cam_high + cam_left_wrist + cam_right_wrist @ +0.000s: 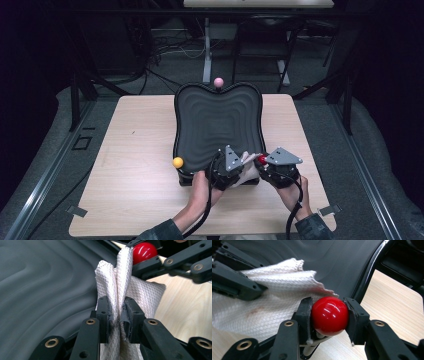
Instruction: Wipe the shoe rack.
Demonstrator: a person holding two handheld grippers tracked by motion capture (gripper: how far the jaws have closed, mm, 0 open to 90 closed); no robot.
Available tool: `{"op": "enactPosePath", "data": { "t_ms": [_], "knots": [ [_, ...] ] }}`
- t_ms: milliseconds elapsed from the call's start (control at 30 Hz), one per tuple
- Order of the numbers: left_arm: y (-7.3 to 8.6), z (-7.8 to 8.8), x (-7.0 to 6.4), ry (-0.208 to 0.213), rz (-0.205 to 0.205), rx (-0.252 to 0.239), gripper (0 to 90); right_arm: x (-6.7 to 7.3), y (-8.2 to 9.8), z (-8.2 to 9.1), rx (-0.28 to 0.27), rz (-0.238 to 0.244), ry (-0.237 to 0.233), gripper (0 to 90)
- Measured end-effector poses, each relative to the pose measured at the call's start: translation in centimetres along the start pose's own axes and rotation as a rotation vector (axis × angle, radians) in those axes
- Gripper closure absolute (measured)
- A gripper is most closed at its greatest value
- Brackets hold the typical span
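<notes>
Red ball [329, 315] sits clamped between my right gripper's [329, 315] two jaws, pads pressed on either side of it, at the near right corner of the black wavy tray [215, 120]. Just left of it, my left gripper [117, 312] has its jaws closed on a bunched fold of the white woven cloth [117, 287], which stands upright between the pads and spreads out toward the ball. Cloth and ball lie close together; whether they touch I cannot tell. Both grippers work at the tray's near edge on the wooden table [135, 150]. Yellow ball [178, 162] rests at the tray's near left corner. Pink ball [218, 82] sits at the middle of the far rim.
</notes>
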State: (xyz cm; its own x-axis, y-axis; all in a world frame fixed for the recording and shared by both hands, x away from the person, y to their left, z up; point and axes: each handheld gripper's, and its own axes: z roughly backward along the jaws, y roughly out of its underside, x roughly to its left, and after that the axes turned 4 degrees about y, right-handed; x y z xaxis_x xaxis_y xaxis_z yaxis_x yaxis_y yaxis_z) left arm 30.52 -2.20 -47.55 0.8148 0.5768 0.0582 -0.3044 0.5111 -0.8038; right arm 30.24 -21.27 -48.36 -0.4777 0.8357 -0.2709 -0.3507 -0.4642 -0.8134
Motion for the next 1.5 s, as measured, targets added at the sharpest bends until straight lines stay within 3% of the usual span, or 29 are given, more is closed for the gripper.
{"op": "enactPosePath", "data": {
  "t_ms": [267,533,867,1133,1500],
  "knots": [
    [-0.7,-1.0,-1.0,0.031,-0.017,-0.002,75.7,0.0,0.0,0.0,0.003,0.002,-0.01,60.1],
    [-0.7,-0.9,-0.7,0.036,-0.002,0.005,75.2,0.0,0.0,0.0,-0.001,0.002,0.001,60.1],
    [0.4,0.4,1.4,-0.021,0.039,0.007,75.4,0.0,0.0,0.0,-0.002,0.002,0.002,60.1],
    [1.3,1.3,1.7,-0.058,0.004,0.024,75.7,0.0,0.0,0.0,-0.002,0.002,0.002,60.1],
    [2.2,2.5,2.6,-0.079,0.005,0.039,75.9,0.0,0.0,0.0,-0.002,0.003,0.002,60.1]
  ]
}}
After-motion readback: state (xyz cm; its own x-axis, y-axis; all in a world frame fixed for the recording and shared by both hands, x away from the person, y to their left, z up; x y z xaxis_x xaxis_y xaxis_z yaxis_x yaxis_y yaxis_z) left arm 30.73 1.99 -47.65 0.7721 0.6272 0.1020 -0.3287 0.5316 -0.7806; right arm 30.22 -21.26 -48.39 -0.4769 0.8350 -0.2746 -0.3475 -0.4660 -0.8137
